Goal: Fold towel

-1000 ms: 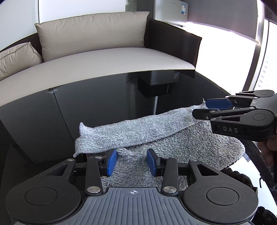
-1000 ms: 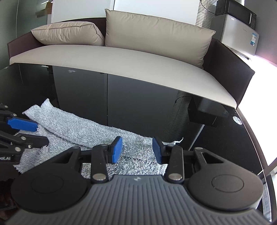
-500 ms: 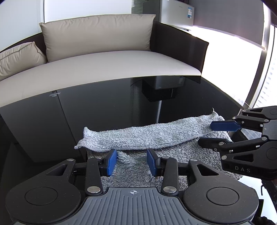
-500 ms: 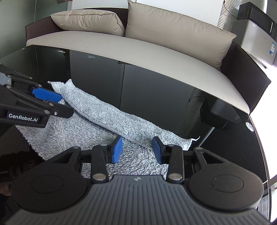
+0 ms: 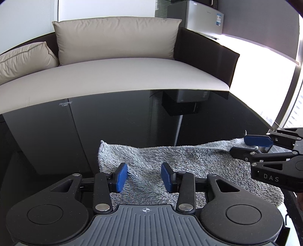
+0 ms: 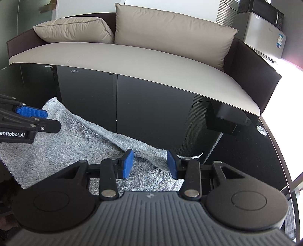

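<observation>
A grey fluffy towel [image 5: 189, 160] lies on the black glass table [image 5: 123, 117], its far edge folded over toward me. My left gripper [image 5: 144, 177] hovers over the towel's left end. It is open, and only pile shows in the gap between its blue pads. In the right wrist view the towel [image 6: 75, 143] runs from the left down to my right gripper [image 6: 150, 163]. That gripper is open over the right end, near the corner with the small tag. Each gripper shows in the other's view: the right gripper [image 5: 238, 146] at the right edge, the left gripper [image 6: 54, 120] at the left edge.
A beige sofa [image 5: 113, 75] with cushions stands right behind the table's far edge. A black box [image 5: 180, 106] shows in the glass. A small fridge [image 5: 204, 17] is at the back right. The table's curved right edge [image 6: 274, 143] runs close to the towel's right end.
The folded-over far strip has gone from a raised roll to lying flatter on the towel. In the left wrist view the right gripper sits lower. Both jaw gaps look unchanged.
</observation>
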Demonstrator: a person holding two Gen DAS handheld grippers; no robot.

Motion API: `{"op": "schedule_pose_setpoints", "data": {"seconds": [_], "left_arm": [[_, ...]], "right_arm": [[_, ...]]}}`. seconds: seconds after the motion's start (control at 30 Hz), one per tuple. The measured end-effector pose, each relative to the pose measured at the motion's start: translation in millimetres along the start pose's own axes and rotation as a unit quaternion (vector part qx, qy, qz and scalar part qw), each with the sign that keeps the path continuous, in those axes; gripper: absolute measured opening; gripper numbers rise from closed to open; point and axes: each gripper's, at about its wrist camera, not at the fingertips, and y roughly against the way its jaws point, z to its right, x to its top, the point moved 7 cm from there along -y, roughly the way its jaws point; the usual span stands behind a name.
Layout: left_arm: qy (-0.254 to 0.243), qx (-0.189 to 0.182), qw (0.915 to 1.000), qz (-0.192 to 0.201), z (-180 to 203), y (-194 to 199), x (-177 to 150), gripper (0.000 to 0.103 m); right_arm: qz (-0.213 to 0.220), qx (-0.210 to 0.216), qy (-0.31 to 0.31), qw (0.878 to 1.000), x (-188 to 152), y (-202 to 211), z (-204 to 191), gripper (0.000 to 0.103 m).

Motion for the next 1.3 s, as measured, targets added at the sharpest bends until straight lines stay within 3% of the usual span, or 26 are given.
{"op": "schedule_pose_setpoints", "data": {"seconds": [0.2, 0.4, 0.57, 0.67, 0.7, 0.8, 0.83, 0.9, 0.97, 1.13, 1.2, 1.3], "left_arm": [[0.001, 0.010, 1.0000, 0.003, -3.4, 2.2, -2.3, 0.037], [-0.004, 0.025, 0.9996, 0.009, -5.1, 10.2, -3.5, 0.038], [0.002, 0.026, 0.9996, 0.008, -7.4, 17.4, -7.8, 0.050], [0.004, 0.030, 0.9995, 0.006, -10.1, 20.3, -10.4, 0.056], [0.006, 0.030, 0.9995, 0.005, -11.0, 21.2, -11.1, 0.059], [0.016, 0.027, 0.9995, 0.004, -12.7, 26.5, -14.9, 0.078], [0.017, 0.027, 0.9995, 0.006, -13.2, 29.1, -16.4, 0.091], [0.015, 0.031, 0.9993, 0.011, -13.3, 34.1, -19.2, 0.100], [0.012, 0.035, 0.9993, 0.011, -13.2, 37.5, -21.5, 0.102], [0.018, 0.036, 0.9992, 0.005, -15.9, 45.2, -30.5, 0.102], [0.017, 0.035, 0.9992, 0.003, -15.9, 48.6, -34.8, 0.102], [0.019, 0.036, 0.9992, 0.003, -16.4, 56.3, -40.9, 0.102]], "right_arm": [[0.015, -0.045, -0.052, 0.997, 2.6, 3.1, 33.3, 0.041], [0.005, -0.037, -0.085, 0.996, -5.6, 5.4, 47.2, 0.041], [-0.001, -0.022, -0.100, 0.995, -10.0, 8.3, 44.0, 0.042], [0.003, -0.022, -0.107, 0.994, -11.4, 13.5, 40.2, 0.059], [0.003, -0.022, -0.108, 0.994, -11.7, 14.5, 39.0, 0.059], [-0.001, -0.010, -0.116, 0.993, -15.3, 18.1, 33.6, 0.060], [-0.002, -0.006, -0.119, 0.993, -17.1, 19.2, 32.1, 0.063], [-0.004, -0.005, -0.127, 0.992, -20.1, 21.7, 30.3, 0.075], [-0.003, -0.005, -0.133, 0.991, -23.3, 25.9, 29.8, 0.081], [-0.005, 0.002, -0.133, 0.991, -30.7, 35.7, 25.7, 0.083], [-0.008, 0.004, -0.133, 0.991, -35.7, 40.0, 24.2, 0.090], [-0.011, -0.001, -0.135, 0.991, -44.5, 48.2, 22.9, 0.092]]}}
